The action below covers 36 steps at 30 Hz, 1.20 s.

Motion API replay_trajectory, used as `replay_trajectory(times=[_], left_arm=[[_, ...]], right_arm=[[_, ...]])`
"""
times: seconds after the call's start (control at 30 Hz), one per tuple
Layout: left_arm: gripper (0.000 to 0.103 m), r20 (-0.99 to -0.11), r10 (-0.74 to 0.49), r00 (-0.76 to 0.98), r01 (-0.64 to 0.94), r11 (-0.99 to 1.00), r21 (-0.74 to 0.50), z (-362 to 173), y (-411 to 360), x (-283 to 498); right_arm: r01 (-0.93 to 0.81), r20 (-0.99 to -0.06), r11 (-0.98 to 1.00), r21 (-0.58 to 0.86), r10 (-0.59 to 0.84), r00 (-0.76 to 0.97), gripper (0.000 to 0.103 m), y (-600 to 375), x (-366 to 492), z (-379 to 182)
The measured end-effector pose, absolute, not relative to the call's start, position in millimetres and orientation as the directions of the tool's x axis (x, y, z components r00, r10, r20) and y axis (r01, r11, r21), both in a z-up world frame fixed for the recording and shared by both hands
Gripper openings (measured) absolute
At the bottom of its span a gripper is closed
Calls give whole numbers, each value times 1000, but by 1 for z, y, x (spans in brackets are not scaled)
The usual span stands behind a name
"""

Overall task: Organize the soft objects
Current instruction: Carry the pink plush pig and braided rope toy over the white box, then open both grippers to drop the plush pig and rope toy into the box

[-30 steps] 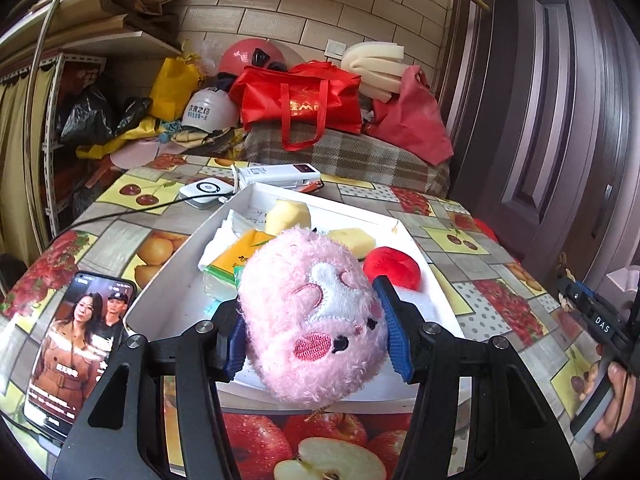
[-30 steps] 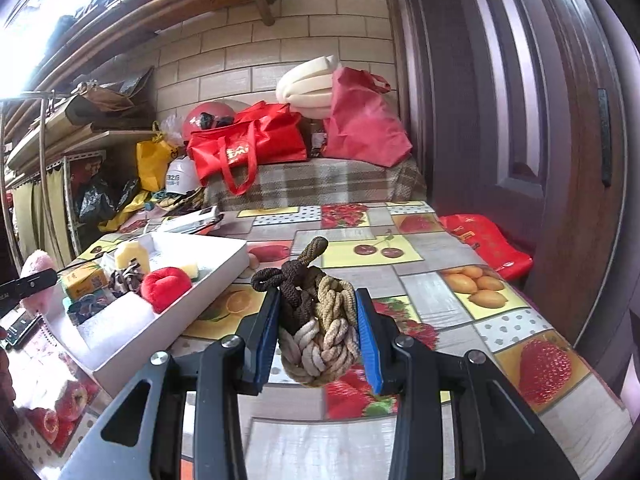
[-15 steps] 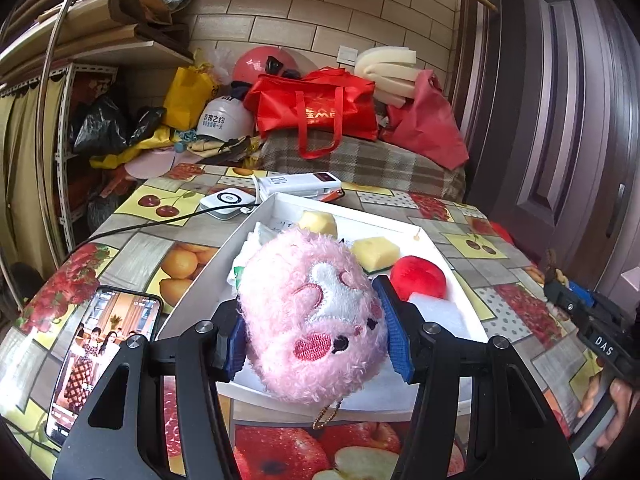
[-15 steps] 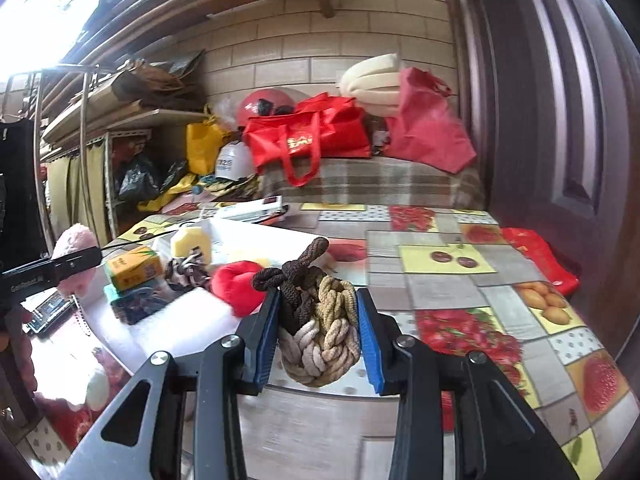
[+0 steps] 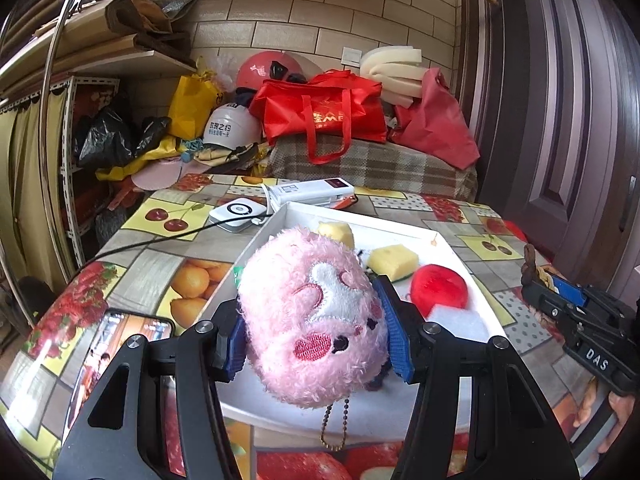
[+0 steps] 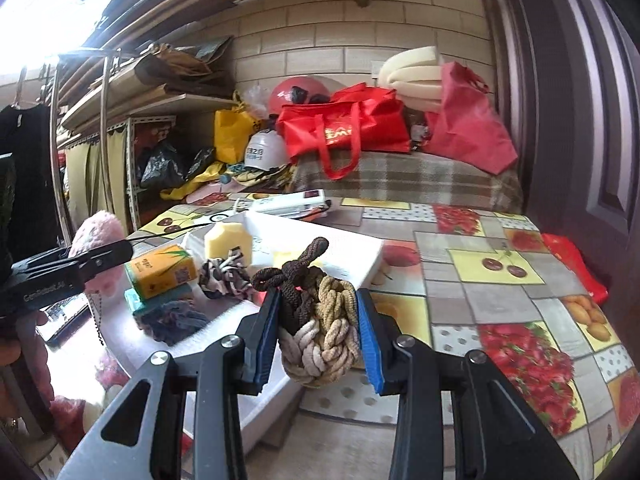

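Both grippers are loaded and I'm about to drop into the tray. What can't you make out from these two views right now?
- Left wrist: near part of the white tray floor, hidden behind the pink plush.
- Right wrist: tray's right half, hidden behind the rope knot.
- Right wrist: blurred dark cloth, unidentifiable.
- Left wrist: phone screen, partly hidden by the gripper.

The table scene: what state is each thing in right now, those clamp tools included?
Left gripper: shut on the pink plush toy, held above the tray's near edge.
Right gripper: shut on the knotted rope ball.
White tray: open, partly filled.
Phone: screen lit.
Juice carton: lying on its side in the tray.
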<state>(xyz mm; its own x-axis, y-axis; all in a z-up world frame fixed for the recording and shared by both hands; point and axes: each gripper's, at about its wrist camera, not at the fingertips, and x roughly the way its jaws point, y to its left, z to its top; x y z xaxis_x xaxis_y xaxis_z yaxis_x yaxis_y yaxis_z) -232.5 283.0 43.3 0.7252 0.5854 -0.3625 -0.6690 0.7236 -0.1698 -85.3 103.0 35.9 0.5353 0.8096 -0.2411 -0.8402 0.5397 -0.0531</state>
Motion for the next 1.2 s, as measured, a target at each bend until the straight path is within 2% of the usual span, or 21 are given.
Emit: replay_trajectory(times=[0.6, 1.0, 1.03, 1.1, 1.17, 1.2], left_arm=[[56, -384, 616, 688, -714, 671, -202, 42, 322, -205], [57, -403, 583, 706, -679, 718, -152, 43, 321, -174], [61, -405, 582, 706, -675, 725, -134, 43, 319, -172], [72, -395, 602, 694, -685, 721, -105, 44, 313, -170], [86, -380, 644, 664, -719, 690, -87, 45, 310, -173], [88, -378, 651, 658, -727, 680, -95, 46, 311, -174]], right_arm=[[-889, -288, 448, -88, 843, 454, 37, 169, -87, 40], [-895, -304, 441, -65, 846, 439, 39, 180, -77, 42], [-896, -304, 440, -66, 846, 438, 39, 180, -78, 42], [-891, -295, 448, -71, 844, 448, 55, 179, -79, 43], [-885, -281, 461, -64, 842, 459, 60, 176, -79, 43], [-884, -276, 465, -49, 845, 459, 67, 174, -77, 44]])
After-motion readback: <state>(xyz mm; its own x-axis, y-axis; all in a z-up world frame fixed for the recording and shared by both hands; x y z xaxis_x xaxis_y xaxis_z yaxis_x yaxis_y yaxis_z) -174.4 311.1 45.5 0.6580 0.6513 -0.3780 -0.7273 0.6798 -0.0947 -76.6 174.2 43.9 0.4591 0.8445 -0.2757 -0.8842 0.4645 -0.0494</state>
